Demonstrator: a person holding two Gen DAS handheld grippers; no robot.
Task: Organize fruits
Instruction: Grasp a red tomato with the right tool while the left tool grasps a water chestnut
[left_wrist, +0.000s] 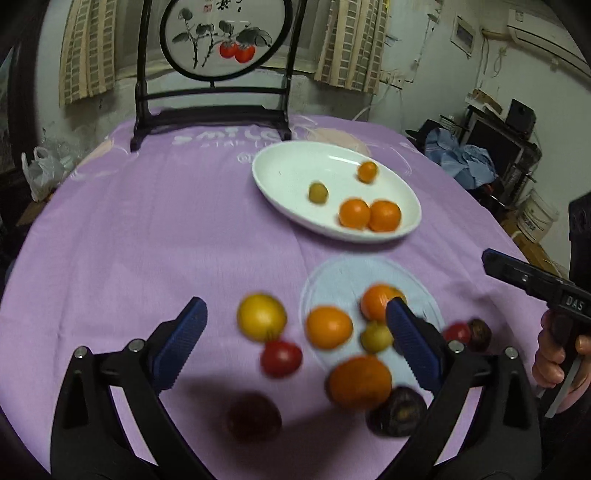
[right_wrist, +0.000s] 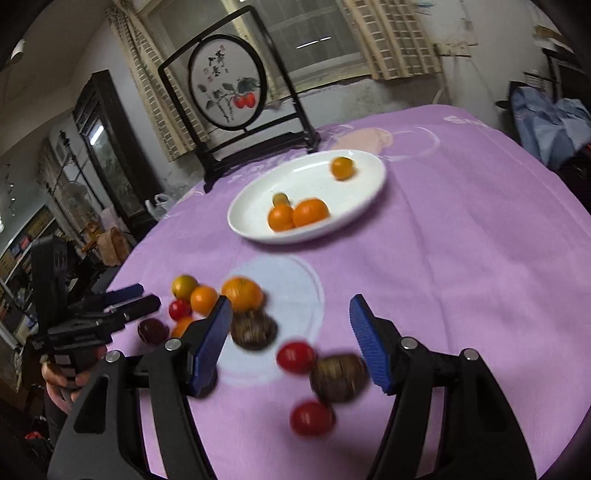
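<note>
I see my left hand-held gripper spread wide and holding nothing, low over the loose fruits. My right hand-held gripper is wide apart too, with nothing in it. The fruits lie in a bunch on the purple worktop, on the near side of the white plate. Four small fruits sit inside that plate. Behind the plate stands a round picture screen.
</note>
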